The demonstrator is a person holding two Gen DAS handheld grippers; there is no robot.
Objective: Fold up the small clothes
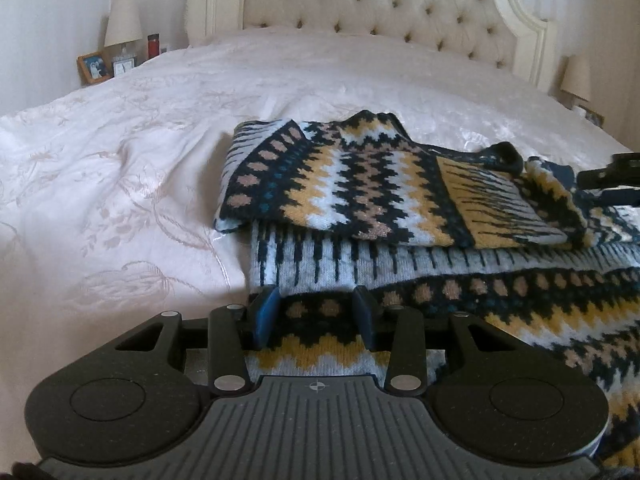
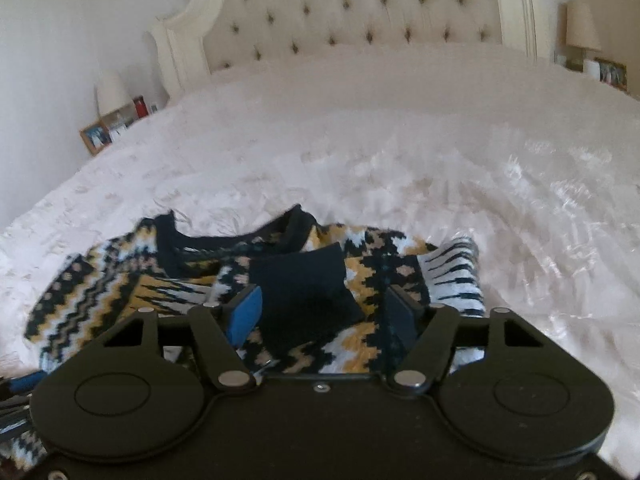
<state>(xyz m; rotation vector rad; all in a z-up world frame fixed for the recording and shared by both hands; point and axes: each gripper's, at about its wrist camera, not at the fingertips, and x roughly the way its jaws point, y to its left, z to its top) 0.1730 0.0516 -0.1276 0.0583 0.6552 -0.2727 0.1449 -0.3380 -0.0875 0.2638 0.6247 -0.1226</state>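
Note:
A knitted sweater with navy, mustard, white and tan zigzags lies on the bed, one sleeve folded across its body. My left gripper is low over the sweater's near edge. Its blue pads stand apart and the knit lies flat between them, not pinched. In the right wrist view the sweater shows its dark neckline. My right gripper is open around the navy cuff of a sleeve, with a gap showing beside the right pad. The right gripper also shows at the left wrist view's right edge.
The sweater rests on a white patterned bedspread that spreads wide to the left and back. A tufted cream headboard closes the far end. A nightstand at the left holds a lamp and a photo frame; another lamp stands at the right.

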